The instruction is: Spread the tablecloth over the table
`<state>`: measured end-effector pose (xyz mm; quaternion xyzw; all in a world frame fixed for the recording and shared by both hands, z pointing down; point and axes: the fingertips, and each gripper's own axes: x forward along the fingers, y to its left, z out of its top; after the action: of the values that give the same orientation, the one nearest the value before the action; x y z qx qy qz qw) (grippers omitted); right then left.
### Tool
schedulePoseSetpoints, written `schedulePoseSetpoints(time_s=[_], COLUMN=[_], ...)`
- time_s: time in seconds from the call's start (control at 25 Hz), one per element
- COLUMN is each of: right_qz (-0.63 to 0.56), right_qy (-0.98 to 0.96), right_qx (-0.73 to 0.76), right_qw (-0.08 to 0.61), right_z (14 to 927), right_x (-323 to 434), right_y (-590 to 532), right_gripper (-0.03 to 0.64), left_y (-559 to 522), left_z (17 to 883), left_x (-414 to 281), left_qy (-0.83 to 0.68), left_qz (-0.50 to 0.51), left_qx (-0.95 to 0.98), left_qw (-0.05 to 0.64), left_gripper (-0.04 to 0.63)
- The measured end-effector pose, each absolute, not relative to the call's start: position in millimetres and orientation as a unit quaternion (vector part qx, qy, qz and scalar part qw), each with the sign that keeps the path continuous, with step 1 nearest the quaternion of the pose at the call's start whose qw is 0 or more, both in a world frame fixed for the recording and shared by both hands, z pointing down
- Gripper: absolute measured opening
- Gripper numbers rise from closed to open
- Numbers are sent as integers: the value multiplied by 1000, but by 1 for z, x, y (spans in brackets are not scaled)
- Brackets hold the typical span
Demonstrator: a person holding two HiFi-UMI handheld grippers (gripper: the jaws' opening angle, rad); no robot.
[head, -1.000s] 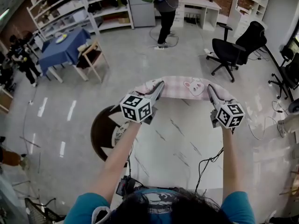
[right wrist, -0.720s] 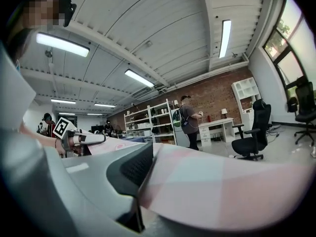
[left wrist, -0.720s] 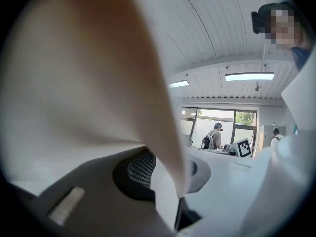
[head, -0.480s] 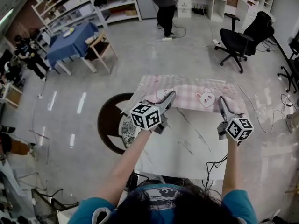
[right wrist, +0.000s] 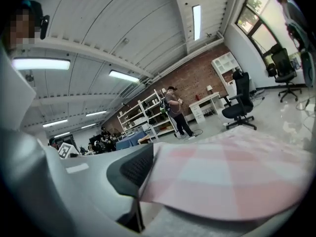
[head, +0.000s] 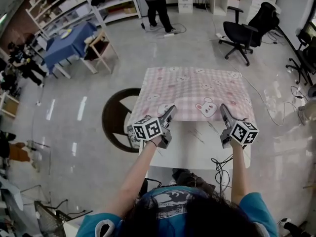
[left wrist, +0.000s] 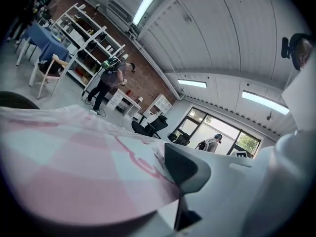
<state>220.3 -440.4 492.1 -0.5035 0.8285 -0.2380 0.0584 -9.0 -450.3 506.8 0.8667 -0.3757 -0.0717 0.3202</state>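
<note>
A pink checked tablecloth (head: 192,90) with small animal prints lies flat over the far part of the white marble table (head: 197,142). Its near edge is held at two points. My left gripper (head: 168,114) is shut on the near left part of the edge, my right gripper (head: 225,111) on the near right part. In the left gripper view the tablecloth (left wrist: 84,167) runs in under the dark pad (left wrist: 185,168). The right gripper view shows the tablecloth (right wrist: 232,181) pinched at the ribbed pad (right wrist: 134,172). The near strip of the table is bare.
A dark round piece (head: 116,120) stands on the floor left of the table. Cables (head: 219,164) hang at the near edge. A wooden chair (head: 101,53), a blue-covered table (head: 66,43), black office chairs (head: 242,33) and a standing person (head: 155,4) are farther off.
The cloth, a narrow raised strip before, now lies spread wide and flat over the far half of the table. Both grippers have come down and back toward me, still holding its edge.
</note>
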Motion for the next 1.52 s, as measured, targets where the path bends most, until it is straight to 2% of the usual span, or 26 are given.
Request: schedulePoseSetpoints(time_s=[0.4,0.64,0.92,1.12,1.36,1.52], right_qz=[-281,-290,-305,-304,-378,-424], right_qy=[812,812,805,801,771,750], right_qx=[-506,-503,-508,-512,-511,-508], right_qw=[72,51,9,-49,-23,13], right_z=[515,541,563,581,611,633], right_x=[201,198,208,214,227,229], right_y=[-350,-312,-293,-280,-262,-247], right_gripper=[61,61,61,61,66,66], left_y=[-363,-324,-299,-290,-278,-266], left_z=[544,585,617,623,635,654], left_x=[-30,-28,-10,1,9,7], left_qy=[-369,-367,-363,-353,-363,-382], left_qz=[-64,-9,62,109,126,122], left_qx=[859,856,854,867,860,839], left_qw=[349,365,368,335,337,367], left_gripper=[78,81,84,83,77,63])
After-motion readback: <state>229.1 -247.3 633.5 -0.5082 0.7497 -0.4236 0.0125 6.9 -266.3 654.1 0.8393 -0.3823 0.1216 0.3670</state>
